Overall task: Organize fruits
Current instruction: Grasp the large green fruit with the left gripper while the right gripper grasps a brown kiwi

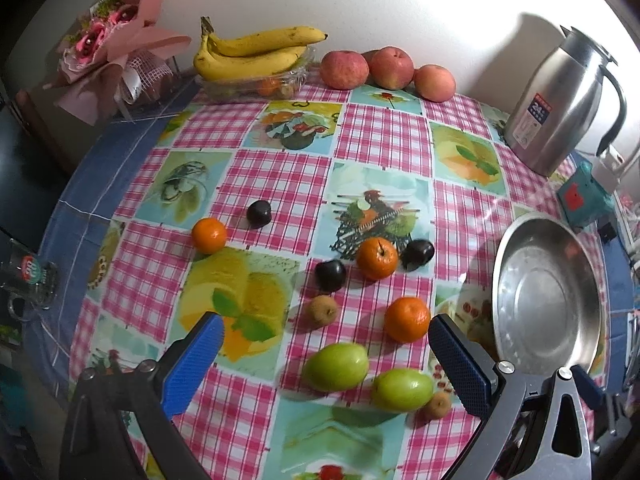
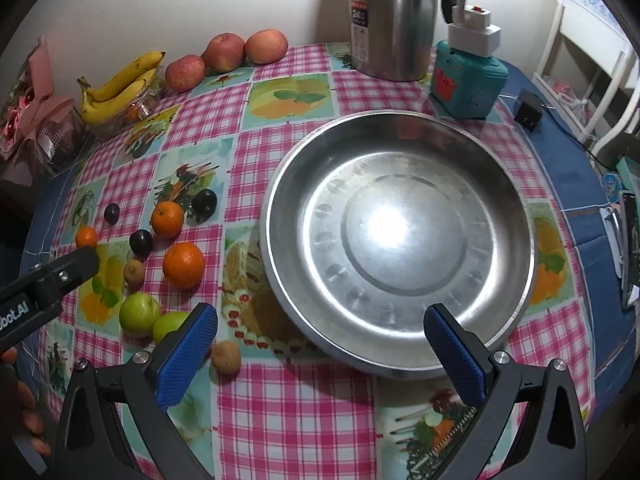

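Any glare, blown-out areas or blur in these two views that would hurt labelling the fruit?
Left wrist: the wall is blown out at upper right, the green fruits are slightly soft, and fisheye bends the table edge. Right wrist: a glare spot sits in the steel bowl; fruit stays readable.

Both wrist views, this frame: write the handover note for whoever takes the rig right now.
Left gripper: open, holding nothing, hanging above the loose fruit.
Right gripper: open, holding nothing, facing the steel bowl.
Bowl: nothing in it.
Loose on the tablecloth left of the bowl: three oranges, three dark plums, two green fruits, two small brown fruits.
At the back by the wall: bananas on a clear tray, three apples.
Done: nothing sorted yet.
Left: presumably every loose fruit goes into the bowl; the nearest orange or a green fruit looks easiest first.
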`<action>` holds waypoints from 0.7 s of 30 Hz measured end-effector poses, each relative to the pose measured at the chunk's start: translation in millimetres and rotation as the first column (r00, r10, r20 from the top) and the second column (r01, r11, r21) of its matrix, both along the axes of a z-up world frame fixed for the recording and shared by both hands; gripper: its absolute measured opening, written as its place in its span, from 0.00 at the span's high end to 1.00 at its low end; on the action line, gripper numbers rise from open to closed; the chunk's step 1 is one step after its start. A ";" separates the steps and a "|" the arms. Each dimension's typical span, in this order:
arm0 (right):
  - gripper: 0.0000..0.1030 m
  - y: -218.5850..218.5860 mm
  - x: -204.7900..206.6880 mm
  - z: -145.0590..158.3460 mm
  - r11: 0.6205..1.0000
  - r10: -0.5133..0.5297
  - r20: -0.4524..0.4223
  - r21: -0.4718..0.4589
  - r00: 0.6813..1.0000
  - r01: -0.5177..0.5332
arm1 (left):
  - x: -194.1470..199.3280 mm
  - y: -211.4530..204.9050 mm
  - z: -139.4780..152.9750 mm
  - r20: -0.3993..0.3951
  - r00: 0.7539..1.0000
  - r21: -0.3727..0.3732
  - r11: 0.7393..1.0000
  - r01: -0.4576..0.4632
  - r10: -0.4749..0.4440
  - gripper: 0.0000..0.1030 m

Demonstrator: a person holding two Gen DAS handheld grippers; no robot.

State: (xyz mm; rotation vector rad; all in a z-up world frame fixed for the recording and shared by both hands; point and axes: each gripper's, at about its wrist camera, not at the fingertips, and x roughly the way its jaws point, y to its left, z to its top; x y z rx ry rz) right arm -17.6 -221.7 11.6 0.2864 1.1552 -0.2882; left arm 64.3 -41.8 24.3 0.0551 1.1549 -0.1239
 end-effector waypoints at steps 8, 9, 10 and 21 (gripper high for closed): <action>0.00 18.4 21.2 0.5 0.996 0.083 0.037 0.008 0.996 -0.083 | 11.1 12.6 -6.8 -0.001 0.999 -0.058 0.997 -0.045 0.045 0.00; 0.00 20.4 22.6 0.6 0.996 0.092 0.046 0.009 0.995 -0.092 | 11.2 15.1 -7.9 0.000 0.999 -0.062 0.997 -0.052 0.052 0.00; 0.00 21.6 23.4 0.5 0.995 0.096 0.050 0.009 0.994 -0.097 | 10.8 17.4 -9.3 0.001 0.998 -0.065 0.996 -0.057 0.058 0.00; 0.07 31.1 22.8 -5.5 0.985 0.158 0.031 0.064 0.987 -0.160 | 4.4 22.3 -22.3 -0.033 0.999 -0.114 0.993 -0.038 0.034 0.00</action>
